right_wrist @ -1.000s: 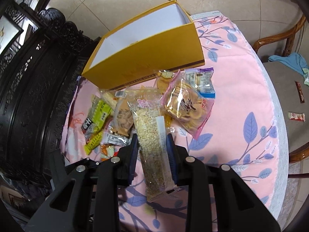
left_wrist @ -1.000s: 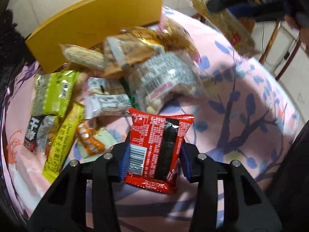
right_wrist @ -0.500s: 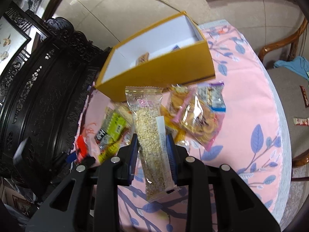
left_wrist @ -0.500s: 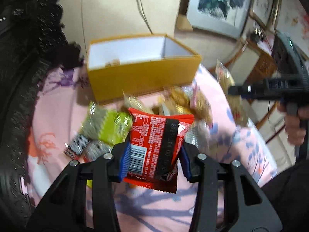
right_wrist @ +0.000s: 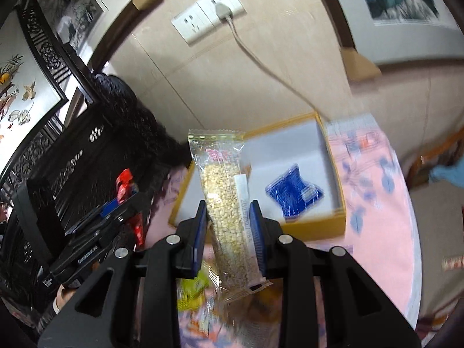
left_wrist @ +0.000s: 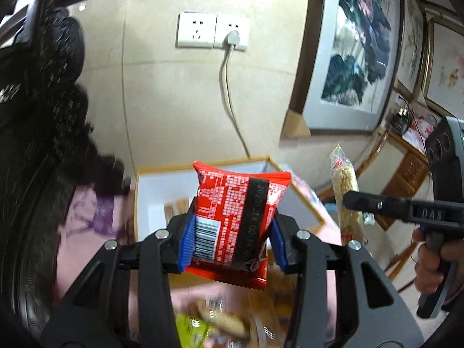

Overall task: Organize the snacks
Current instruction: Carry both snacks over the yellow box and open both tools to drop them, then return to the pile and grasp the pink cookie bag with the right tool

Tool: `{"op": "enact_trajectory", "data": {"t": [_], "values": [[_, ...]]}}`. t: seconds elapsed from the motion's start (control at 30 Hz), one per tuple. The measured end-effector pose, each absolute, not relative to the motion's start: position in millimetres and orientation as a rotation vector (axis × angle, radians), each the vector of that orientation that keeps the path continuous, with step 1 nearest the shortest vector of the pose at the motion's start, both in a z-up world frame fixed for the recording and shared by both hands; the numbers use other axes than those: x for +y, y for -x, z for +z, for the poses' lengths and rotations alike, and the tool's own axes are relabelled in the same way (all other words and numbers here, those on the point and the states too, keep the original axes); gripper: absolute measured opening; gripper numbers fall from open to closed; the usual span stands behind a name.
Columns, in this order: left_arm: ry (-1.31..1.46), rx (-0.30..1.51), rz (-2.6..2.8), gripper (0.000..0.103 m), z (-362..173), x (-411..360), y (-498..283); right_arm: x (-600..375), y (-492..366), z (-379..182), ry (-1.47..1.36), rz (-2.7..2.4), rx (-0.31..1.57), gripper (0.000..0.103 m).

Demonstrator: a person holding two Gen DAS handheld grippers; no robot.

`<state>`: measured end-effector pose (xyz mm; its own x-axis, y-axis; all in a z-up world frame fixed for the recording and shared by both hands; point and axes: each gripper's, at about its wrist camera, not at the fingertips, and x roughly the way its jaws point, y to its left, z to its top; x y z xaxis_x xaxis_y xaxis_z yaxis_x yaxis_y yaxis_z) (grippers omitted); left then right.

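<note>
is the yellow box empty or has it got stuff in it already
Not empty. The open yellow box holds a blue packet on its white floor, and the left wrist view shows tan packets inside too.

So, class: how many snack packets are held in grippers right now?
2. The red foil packet is clamped in the left gripper; the long clear packet of grains is clamped in the right gripper. Both are above the yellow cardboard box.

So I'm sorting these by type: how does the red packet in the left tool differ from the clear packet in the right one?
The red packet is opaque, printed foil with a barcode; the clear packet shows pale grains inside. The red packet is short and squarish, the clear packet long and narrow. Both are sealed, clamped upright between blue pads, above the yellow box.
</note>
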<state>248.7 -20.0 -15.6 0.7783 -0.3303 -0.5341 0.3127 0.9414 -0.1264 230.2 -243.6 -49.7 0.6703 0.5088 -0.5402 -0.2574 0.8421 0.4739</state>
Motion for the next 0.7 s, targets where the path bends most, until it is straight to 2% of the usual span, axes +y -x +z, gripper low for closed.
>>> {"op": "enact_trajectory", "data": {"t": [0.13,0.17,0.2,0.23,0.27,0.37,0.47,0.57,0.7], "values": [[-0.002,0.549,-0.326,0.045,0.7,-30.9,-290.7,-237.6,-269.3,-35.9,-0.343,0.45,0.67,0.03],[-0.002,0.555,-0.308,0.05,3.2,-32.4,-302.2,-235.6,-275.5,-34.5,-0.336,0.444,0.666,0.032],[0.005,0.576,-0.289,0.077,4.1,-32.7,-312.2,-233.9,-285.3,-32.6,-0.323,0.428,0.667,0.045],[0.024,0.604,-0.239,0.098,6.8,-31.0,-321.0,-234.8,-291.3,-30.7,-0.328,0.412,0.667,0.059],[0.051,0.602,-0.194,0.1,10.3,-27.1,-322.5,-237.5,-292.1,-29.3,-0.346,0.398,0.661,0.078],[0.142,0.581,-0.205,0.101,14.5,-10.8,-311.4,-252.0,-284.2,-32.2,-0.401,0.364,0.628,0.101],[0.195,0.643,-0.166,0.101,-5.1,7.0,-294.1,-263.6,-270.2,-54.4,-0.381,0.251,0.683,0.102],[0.218,0.745,-0.105,0.101,-35.9,24.8,-269.5,-277.1,-251.5,-93.7,-0.352,0.115,0.859,0.102],[0.269,0.846,-0.066,0.101,-75.4,47.7,-221.2,-290.7,-205.0,-137.8,-0.329,0.035,0.974,0.102]]}}
